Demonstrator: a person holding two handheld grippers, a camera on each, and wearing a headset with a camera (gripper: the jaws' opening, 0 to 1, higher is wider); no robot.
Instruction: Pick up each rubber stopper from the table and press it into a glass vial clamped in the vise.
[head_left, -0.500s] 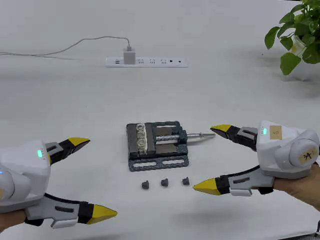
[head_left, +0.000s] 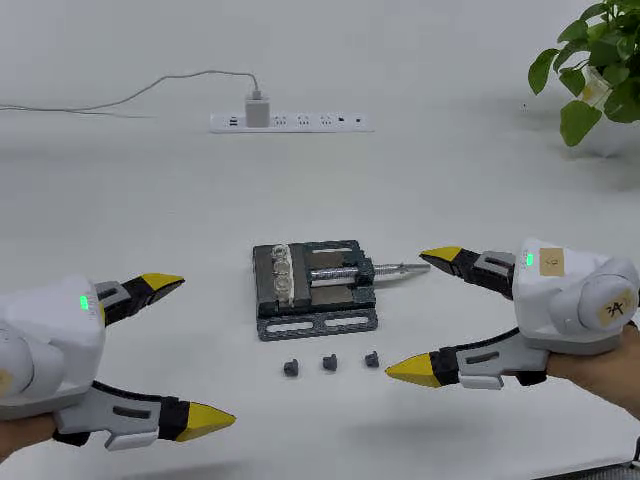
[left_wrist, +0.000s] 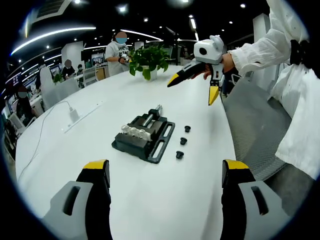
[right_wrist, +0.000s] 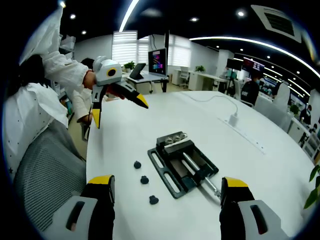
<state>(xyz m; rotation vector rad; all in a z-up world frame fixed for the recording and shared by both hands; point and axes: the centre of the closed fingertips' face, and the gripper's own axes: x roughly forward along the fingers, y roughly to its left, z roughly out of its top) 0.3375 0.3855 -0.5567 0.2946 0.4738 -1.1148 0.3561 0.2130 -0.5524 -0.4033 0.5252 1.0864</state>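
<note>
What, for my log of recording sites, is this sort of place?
Likely an open-plan office used as a lab: a big white table carries a small vise and power strip, with a lit monitor beyond.

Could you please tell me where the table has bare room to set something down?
Free: the wide stretch between the vise and the power strip, and the patch between the vise and the left gripper. Crowded: before the vise, where three stoppers lie, and its right side, by the right gripper.
</note>
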